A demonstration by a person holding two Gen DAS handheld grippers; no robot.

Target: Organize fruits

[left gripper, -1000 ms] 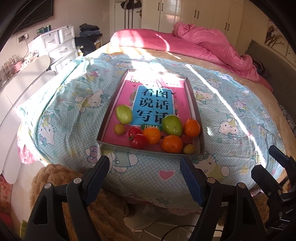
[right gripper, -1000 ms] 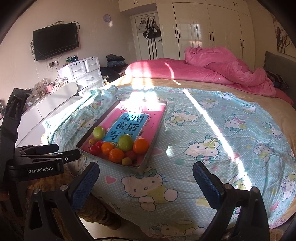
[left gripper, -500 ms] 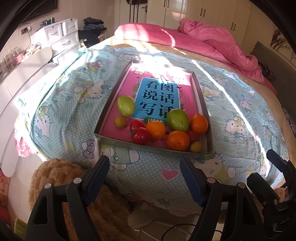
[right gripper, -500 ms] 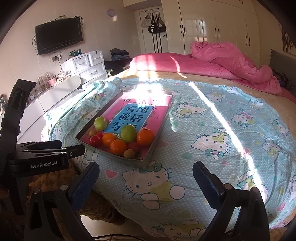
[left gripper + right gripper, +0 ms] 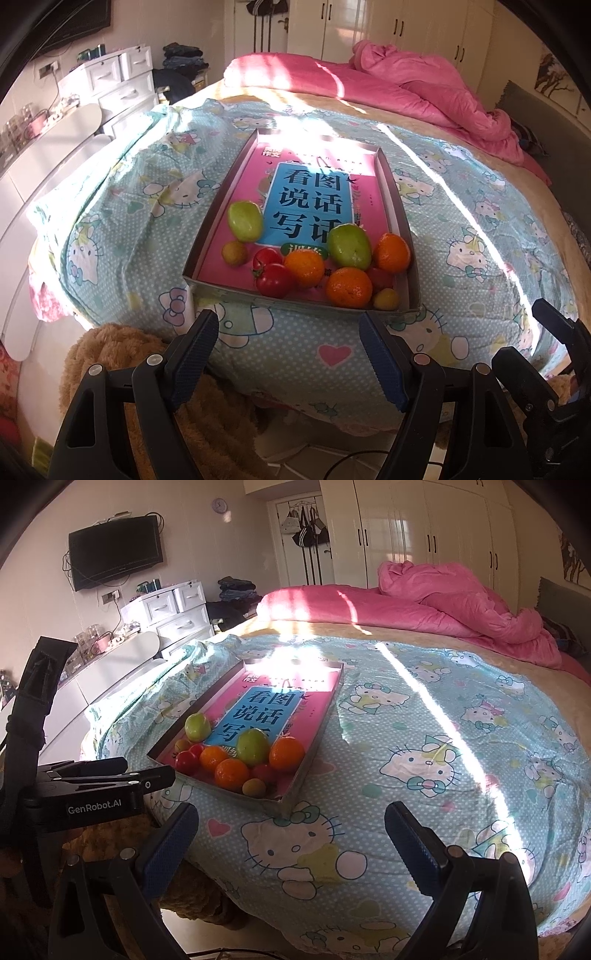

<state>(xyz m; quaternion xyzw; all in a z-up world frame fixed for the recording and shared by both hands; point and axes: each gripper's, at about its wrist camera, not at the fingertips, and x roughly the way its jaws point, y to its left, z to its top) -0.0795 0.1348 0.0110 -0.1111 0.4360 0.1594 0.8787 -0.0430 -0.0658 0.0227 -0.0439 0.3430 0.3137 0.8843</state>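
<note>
Cardboard tray [image 5: 400,225] on the bed [image 5: 147,206] holds the fruits [image 5: 308,267] at its near end, left hand-held gripper [image 5: 288,363] wide, empty, short of it; right view: right hand-held gripper [image 5: 290,843] wide, empty, tray [image 5: 314,738] ahead-left.

The bed [image 5: 122,206] carries a shallow tray [image 5: 218,206] near its front edge — pink duvet [image 5: 399,92] bunched along the far edge.

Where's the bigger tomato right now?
In the left wrist view, the bigger tomato sits near the tray's front edge, just below the smaller tomato and left of an orange.
</note>
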